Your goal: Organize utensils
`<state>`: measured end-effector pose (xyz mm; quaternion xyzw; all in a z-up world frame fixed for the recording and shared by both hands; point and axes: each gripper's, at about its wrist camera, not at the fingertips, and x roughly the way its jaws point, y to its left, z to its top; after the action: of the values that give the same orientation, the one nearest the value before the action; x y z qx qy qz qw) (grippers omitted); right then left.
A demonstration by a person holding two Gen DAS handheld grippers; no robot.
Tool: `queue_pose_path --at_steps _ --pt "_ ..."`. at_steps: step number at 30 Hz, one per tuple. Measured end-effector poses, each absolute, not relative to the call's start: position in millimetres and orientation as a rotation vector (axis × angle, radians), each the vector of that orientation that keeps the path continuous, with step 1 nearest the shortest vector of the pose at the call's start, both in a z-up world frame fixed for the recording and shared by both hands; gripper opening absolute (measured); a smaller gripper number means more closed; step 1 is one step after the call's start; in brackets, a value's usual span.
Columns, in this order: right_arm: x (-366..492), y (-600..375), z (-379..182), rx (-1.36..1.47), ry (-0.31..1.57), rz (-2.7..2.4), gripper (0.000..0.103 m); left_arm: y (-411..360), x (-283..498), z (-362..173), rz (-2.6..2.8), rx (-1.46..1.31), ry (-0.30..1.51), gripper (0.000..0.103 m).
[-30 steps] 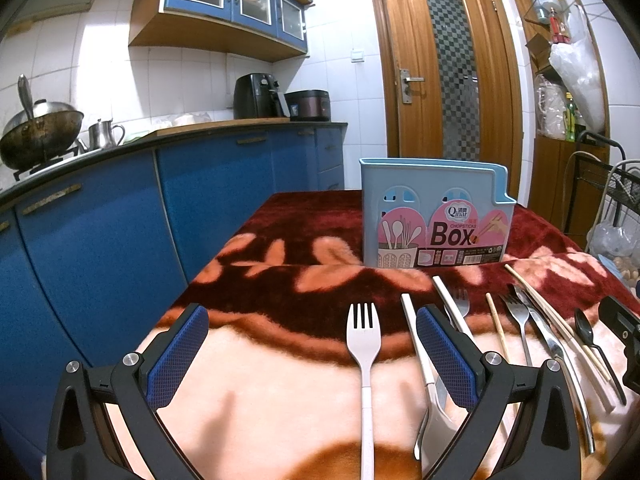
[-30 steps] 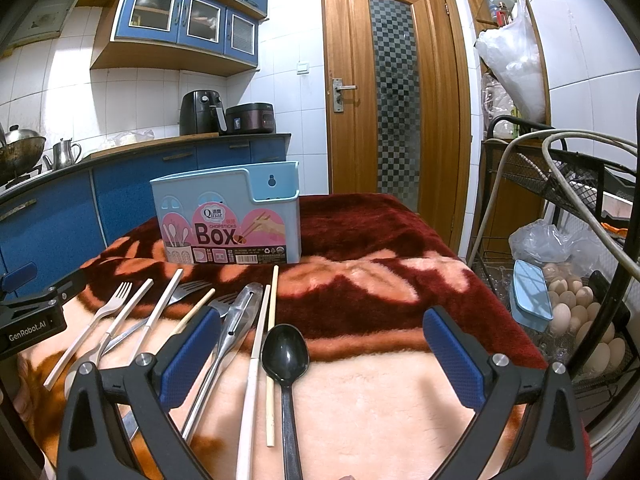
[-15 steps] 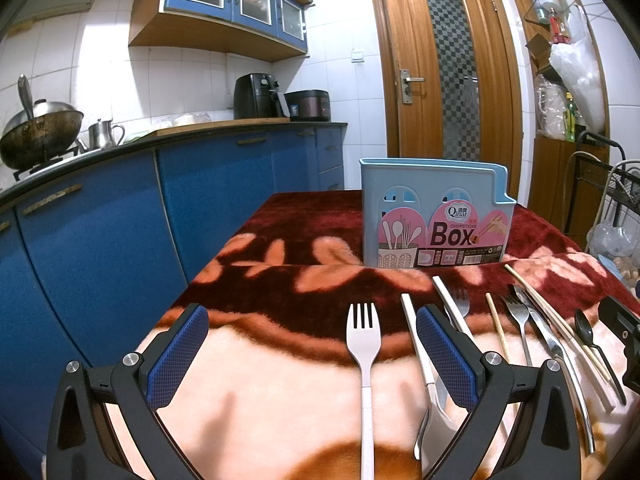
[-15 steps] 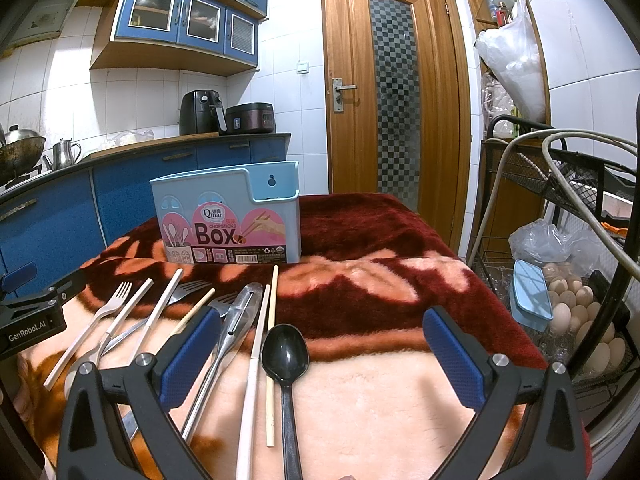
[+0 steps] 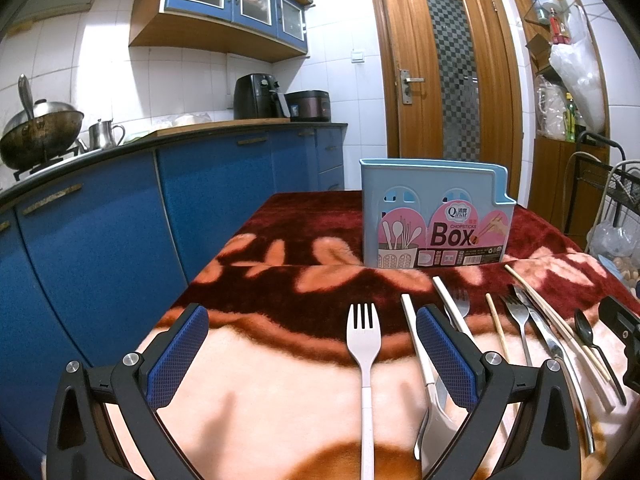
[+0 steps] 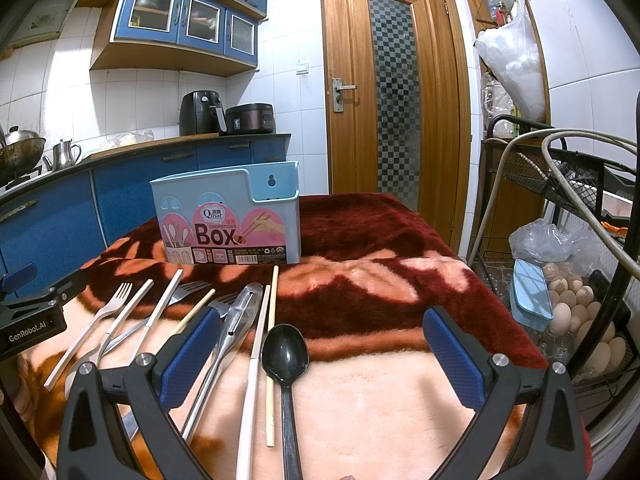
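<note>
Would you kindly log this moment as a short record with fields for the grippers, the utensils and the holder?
left gripper: open, empty, white fork between its fingers
right gripper: open, empty, black spoon between its fingers
utensils: all lying flat in a row on the blanket
holder: blue chopsticks box, upright behind the row; nothing seen sticking out of it
progress: sorting not yet begun

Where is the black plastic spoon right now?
In the right wrist view, the black plastic spoon lies on the blanket, just right of a wooden chopstick, at the utensil row's right end.
</note>
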<state>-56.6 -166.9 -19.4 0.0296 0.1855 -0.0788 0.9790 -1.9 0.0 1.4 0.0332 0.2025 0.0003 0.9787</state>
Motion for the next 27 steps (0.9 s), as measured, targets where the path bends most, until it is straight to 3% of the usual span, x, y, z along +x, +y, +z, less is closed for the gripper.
queue_pose_path --at_steps 27 --pt "-47 -165 -18 0.035 0.453 -0.140 0.103 2 20 10 -0.038 0.107 0.508 0.103"
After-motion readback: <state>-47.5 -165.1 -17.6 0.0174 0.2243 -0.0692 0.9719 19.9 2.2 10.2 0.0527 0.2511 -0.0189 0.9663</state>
